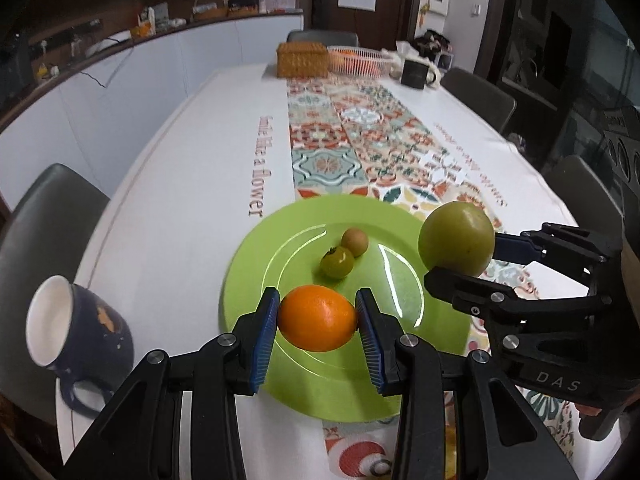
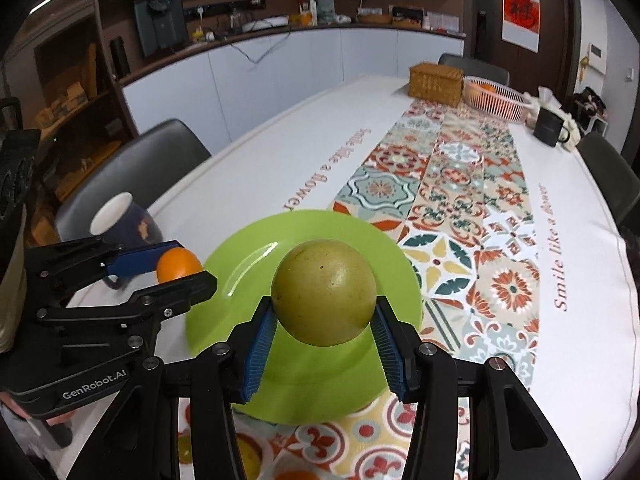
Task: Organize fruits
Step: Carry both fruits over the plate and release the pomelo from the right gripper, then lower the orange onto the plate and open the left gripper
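Note:
My left gripper (image 1: 317, 316) is shut on an orange (image 1: 317, 317) and holds it over the near part of a green plate (image 1: 256, 252). My right gripper (image 2: 323, 320) is shut on a large green apple (image 2: 323, 292) above the plate (image 2: 240, 248). In the left wrist view the apple (image 1: 456, 239) hangs over the plate's right rim, held by the right gripper (image 1: 466, 258). A small green persimmon-like fruit (image 1: 337, 262) and a small brown fruit (image 1: 354, 241) lie at the plate's centre. In the right wrist view the orange (image 2: 178, 264) shows at the left, in the left gripper (image 2: 182, 264).
A dark blue mug (image 1: 76, 340) stands left of the plate near the table edge. A wicker box (image 1: 302, 59), a white wire basket holding oranges (image 1: 358, 60) and a black mug (image 1: 416, 74) stand at the far end. Grey chairs (image 1: 44, 240) surround the table.

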Tool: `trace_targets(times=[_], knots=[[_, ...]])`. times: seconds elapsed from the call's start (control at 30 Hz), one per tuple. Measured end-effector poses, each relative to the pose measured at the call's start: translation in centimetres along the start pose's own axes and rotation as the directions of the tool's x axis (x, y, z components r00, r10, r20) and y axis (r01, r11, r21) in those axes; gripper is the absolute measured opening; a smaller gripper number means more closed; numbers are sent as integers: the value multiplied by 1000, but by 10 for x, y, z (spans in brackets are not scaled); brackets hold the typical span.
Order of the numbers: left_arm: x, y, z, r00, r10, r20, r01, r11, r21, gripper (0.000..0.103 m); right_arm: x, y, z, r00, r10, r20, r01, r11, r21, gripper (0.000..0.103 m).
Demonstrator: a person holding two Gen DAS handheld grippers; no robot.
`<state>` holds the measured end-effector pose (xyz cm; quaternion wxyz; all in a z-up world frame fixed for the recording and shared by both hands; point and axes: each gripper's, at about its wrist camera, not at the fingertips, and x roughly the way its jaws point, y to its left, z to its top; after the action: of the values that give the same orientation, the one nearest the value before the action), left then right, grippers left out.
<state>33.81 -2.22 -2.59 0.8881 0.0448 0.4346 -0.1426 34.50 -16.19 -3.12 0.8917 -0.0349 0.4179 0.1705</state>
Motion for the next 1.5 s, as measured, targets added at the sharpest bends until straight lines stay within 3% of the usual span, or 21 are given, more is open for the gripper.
trace_targets(times=[0.27,0.43,0.53,0.87,1.27,1.5], knots=[[31,3,2,997,0,-79,2,1000,24,39,39,-8,-7,994,24,-108,-20,999,40,49],[40,4,3,995,5,-104,-2,999,32,40,43,-8,-8,995,13,-97,-10,999,34,49],[39,5,3,994,31,-107,-29,999,23,58,38,-7,-4,996,5,-84,-3,1000,25,50],[-19,-4,-8,992,124,20,-125,991,43,71,3,-2,-19,1000,-15,-25,15,1000,20,50],[-102,-21,-30,977,142,162,-144,990,1,78,-81,22,-39,985,-58,164,55,998,18,60],[-140,-27,-58,968,141,208,-141,990,-13,82,-116,38,-60,974,-52,219,45,998,37,63]])
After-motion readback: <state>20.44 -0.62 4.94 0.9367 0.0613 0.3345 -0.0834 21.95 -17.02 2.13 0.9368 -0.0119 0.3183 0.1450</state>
